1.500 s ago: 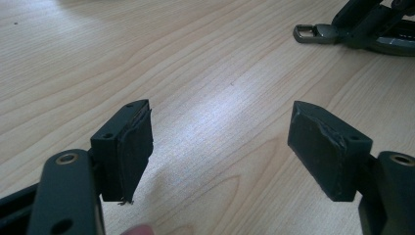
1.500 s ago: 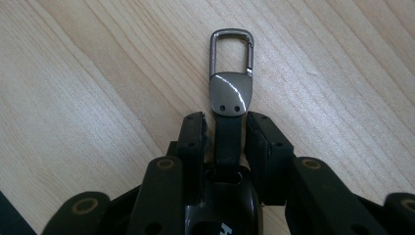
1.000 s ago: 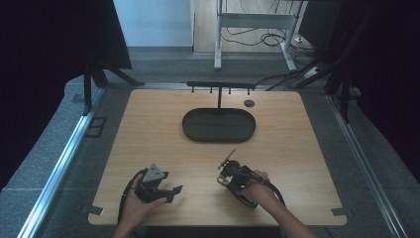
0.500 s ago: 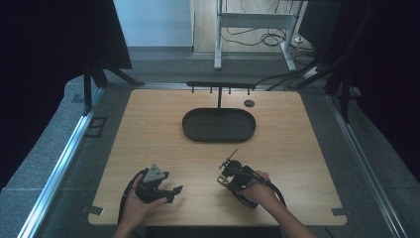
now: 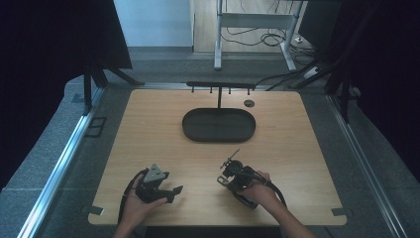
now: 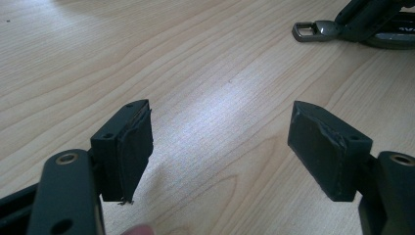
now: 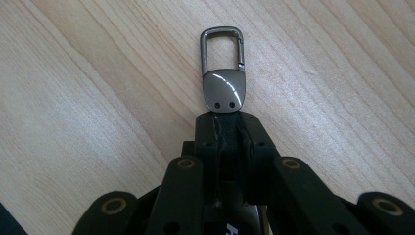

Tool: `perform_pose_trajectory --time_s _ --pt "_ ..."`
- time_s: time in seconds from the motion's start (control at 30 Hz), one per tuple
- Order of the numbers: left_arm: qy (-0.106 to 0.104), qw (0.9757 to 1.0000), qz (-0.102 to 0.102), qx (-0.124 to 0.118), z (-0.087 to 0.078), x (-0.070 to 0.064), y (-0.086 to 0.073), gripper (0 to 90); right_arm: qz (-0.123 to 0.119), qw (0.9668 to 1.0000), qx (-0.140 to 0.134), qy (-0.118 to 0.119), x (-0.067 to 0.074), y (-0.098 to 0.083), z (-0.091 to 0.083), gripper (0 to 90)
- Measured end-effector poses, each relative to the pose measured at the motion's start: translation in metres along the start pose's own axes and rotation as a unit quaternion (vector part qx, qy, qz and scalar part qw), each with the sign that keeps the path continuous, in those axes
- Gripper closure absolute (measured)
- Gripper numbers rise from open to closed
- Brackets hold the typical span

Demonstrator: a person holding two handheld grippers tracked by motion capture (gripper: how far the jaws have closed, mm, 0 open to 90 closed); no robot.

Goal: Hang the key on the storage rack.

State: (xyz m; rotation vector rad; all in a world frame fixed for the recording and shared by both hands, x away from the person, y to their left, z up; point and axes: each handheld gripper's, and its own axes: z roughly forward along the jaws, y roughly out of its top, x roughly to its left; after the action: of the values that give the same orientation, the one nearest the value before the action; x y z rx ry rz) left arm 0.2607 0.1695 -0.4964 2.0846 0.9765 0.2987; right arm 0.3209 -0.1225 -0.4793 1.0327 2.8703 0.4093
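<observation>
Between the earlier high views and this one nothing on the table has shifted: both hands and both grippers lie where they did, and the right gripper's jaws, already nearly together a second ago, have only closed a trace more. The table (image 5: 148,129) carries, well ahead of both grippers, a dark oval tray (image 5: 219,125) with a hook rack (image 5: 220,85) standing behind it; both look bare, though the pegs are too small to be sure. The left gripper (image 5: 174,190) rests on the near edge of the wood, and in its own view its jaws stand spread wide with only bare wood between the pads (image 6: 134,147). The right gripper (image 5: 224,180) lies near it on the table, pointing toward the rack, jaws pressed together on the strap end of a key clip (image 7: 222,73); the metal clasp sticks out just past the fingertips, lying flat on or barely above the wood. From the left gripper view the same clip (image 6: 315,30) shows off ahead and to that gripper's right, well apart from its open jaws. So the pick-up looks done: the clip is pinched firmly. What seems left, as a judgement, is the whole carry forward and the hanging of the clasp on a peg, or setting it in the tray; the left gripper has no part yet.
</observation>
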Motion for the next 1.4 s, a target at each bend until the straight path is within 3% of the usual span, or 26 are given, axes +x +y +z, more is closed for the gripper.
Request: perform_pose_trajectory --time_s 0.27,0.47,0.5,0.57,0.67,0.73,0.77,0.8,0.9,1.1,1.3,1.4 --pt "-0.002 1.0 -0.002 -0.003 -0.001 0.001 0.0 25.3 0.003 0.9998 -0.02 0.001 -0.001 -0.004 -0.004 80.6" --pt "-0.001 1.0 -0.001 -0.003 -0.001 0.0 0.0 25.4 0.023 0.9979 -0.061 0.008 -0.005 -0.015 -0.012 80.6" --pt "-0.001 1.0 -0.001 -0.002 0.0 0.0 0.0 25.3 0.032 0.9963 -0.079 0.011 -0.006 -0.02 -0.016 80.7" --pt "-0.001 1.0 0.0 -0.002 0.0 0.0 0.0 25.4 0.034 0.9956 -0.086 0.012 -0.006 -0.022 -0.018 80.7" --pt "-0.001 1.0 0.001 0.001 0.0 0.0 0.0 25.4 0.044 0.9914 -0.122 0.02 -0.01 -0.031 -0.028 80.7" --pt "-0.001 1.0 0.002 0.001 0.001 0.0 0.0 25.4 0.048 0.9903 -0.129 0.02 -0.01 -0.033 -0.03 80.8" --pt "-0.001 1.0 0.001 0.001 0.001 -0.001 0.0 25.3 0.054 0.9877 -0.145 0.021 -0.012 -0.037 -0.034 80.8" --pt "-0.001 1.0 0.001 0.001 0.001 -0.001 0.0 25.4 0.054 0.9877 -0.145 0.021 -0.012 -0.037 -0.034 80.8" --pt "-0.001 1.0 0.0 0.001 0.0 0.0 0.0 25.3 0.063 0.9828 -0.172 0.023 -0.013 -0.043 -0.042 80.8" --pt "-0.001 1.0 0.0 0.002 0.001 -0.001 0.0 25.3 0.064 0.98 -0.187 0.023 -0.013 -0.047 -0.047 80.8" --pt "0.0 1.0 0.0 0.0 0.001 0.0 0.0 25.3 0.069 0.9744 -0.212 0.026 -0.017 -0.047 -0.057 80.8" --pt "0.0 1.0 0.0 0.0 0.0 0.0 0.0 25.4 0.069 0.9731 -0.218 0.025 -0.017 -0.047 -0.06 80.8"
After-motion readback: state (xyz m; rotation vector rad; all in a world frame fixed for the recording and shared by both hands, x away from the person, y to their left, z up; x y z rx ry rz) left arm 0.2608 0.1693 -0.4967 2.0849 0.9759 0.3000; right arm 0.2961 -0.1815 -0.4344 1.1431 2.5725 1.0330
